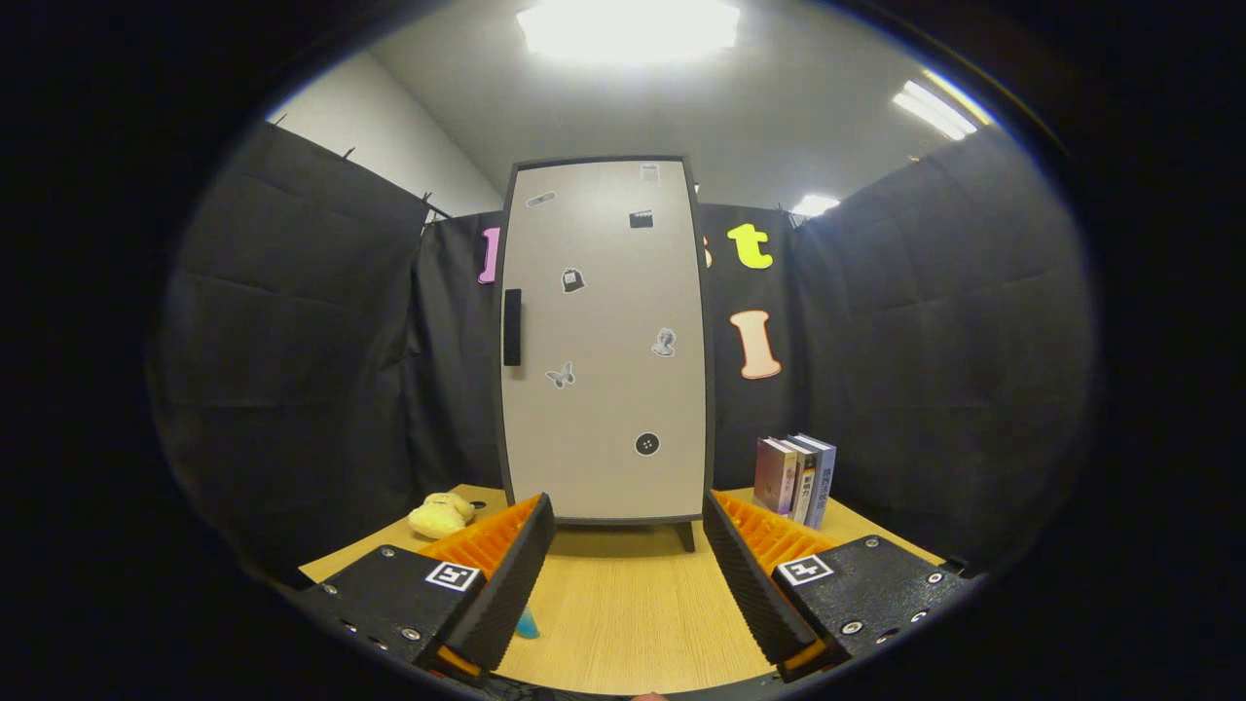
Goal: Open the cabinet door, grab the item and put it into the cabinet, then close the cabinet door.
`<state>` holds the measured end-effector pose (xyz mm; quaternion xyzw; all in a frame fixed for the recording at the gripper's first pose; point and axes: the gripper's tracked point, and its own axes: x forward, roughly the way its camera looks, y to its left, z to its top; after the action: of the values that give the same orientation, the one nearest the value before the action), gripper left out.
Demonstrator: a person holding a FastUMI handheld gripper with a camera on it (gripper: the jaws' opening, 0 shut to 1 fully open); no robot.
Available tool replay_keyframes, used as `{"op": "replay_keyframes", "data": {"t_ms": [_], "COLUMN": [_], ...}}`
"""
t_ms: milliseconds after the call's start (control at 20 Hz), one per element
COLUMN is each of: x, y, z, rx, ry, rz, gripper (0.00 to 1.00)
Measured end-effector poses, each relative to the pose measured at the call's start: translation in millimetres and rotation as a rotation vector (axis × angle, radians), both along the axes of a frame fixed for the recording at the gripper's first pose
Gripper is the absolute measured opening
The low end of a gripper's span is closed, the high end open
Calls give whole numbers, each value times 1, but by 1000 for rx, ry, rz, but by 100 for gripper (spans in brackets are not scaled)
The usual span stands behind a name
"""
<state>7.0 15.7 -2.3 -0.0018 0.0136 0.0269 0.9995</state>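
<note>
A tall beige cabinet (604, 341) with a dark frame stands on the wooden table (623, 613), straight beyond my fingers. Its door is closed, with a black handle (512, 327) on the left edge and several small stickers on the front. A yellow plush toy (440, 514) lies on the table left of the cabinet, just beyond my left finger. My gripper (628, 521) is open, with nothing between the fingers, held back from the cabinet above the table.
Three upright books (796, 477) stand on the table right of the cabinet. A small teal object (527, 625) lies on the table beside my left finger. Black cloth walls close in the booth on both sides and behind.
</note>
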Motion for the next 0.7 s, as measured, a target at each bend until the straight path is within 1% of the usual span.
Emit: {"op": "replay_keyframes", "data": {"t_ms": [250,350,700], "x": [3,10,57], "y": [5,10,41], "z": [2,7,51], "rx": [-3,-6,-1], "ry": [8,10,-22], "rz": [9,19,91], "gripper": [95,95,95]}}
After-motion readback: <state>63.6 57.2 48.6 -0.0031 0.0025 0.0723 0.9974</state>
